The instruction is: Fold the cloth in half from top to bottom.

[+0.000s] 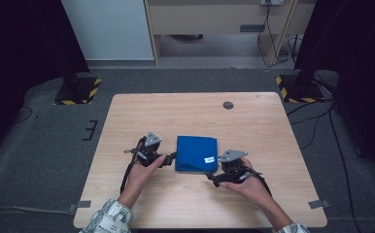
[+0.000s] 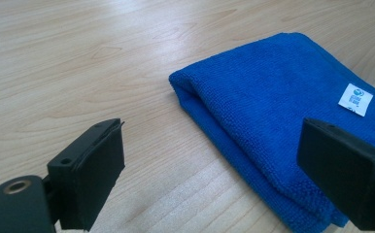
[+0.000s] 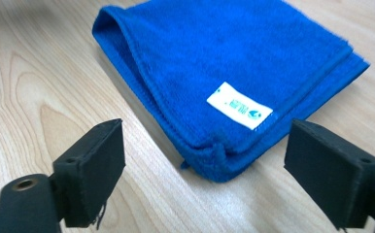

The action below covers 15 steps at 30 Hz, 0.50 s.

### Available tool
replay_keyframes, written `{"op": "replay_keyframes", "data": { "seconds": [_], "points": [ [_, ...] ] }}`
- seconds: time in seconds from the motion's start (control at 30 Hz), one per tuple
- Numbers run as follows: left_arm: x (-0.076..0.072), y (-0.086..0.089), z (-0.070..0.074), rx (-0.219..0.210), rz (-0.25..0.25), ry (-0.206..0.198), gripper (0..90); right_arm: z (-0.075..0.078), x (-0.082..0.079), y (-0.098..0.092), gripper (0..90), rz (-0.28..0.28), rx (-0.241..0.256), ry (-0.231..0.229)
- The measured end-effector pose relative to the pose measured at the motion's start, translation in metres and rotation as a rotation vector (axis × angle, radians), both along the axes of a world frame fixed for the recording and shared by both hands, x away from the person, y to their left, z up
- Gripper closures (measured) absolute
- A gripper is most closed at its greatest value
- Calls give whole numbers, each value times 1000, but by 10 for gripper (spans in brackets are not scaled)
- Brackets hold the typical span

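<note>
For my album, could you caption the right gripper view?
Open hand-held gripper facing a folded blue cloth on the table.

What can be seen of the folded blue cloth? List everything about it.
The folded blue microfibre cloth is a bright blue, fuzzy-napped rectangle, folded into several layers with stitched hems. A small white sewn-in label with teal print sits near one corner. It lies flat on the light wooden table, near the person's edge, between the two grippers. The left gripper and right gripper are both open, aimed at its near corners. No finger is seen gripping it; only the table clearly touches it.
</note>
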<state>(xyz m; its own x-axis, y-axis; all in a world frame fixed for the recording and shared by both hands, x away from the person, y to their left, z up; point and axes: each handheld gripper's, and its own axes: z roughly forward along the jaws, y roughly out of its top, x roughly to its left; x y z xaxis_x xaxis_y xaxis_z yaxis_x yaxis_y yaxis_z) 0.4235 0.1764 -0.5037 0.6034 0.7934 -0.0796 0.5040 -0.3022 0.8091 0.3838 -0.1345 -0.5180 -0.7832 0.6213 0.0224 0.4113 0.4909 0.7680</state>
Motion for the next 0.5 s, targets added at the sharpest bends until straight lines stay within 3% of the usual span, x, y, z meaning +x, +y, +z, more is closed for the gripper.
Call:
{"op": "replay_keyframes", "data": {
  "seconds": [0.5],
  "points": [
    [0, 2, -2, 8, -2, 6, 95, 17, 2, 1, 66, -3, 67, -21]
  ]
}}
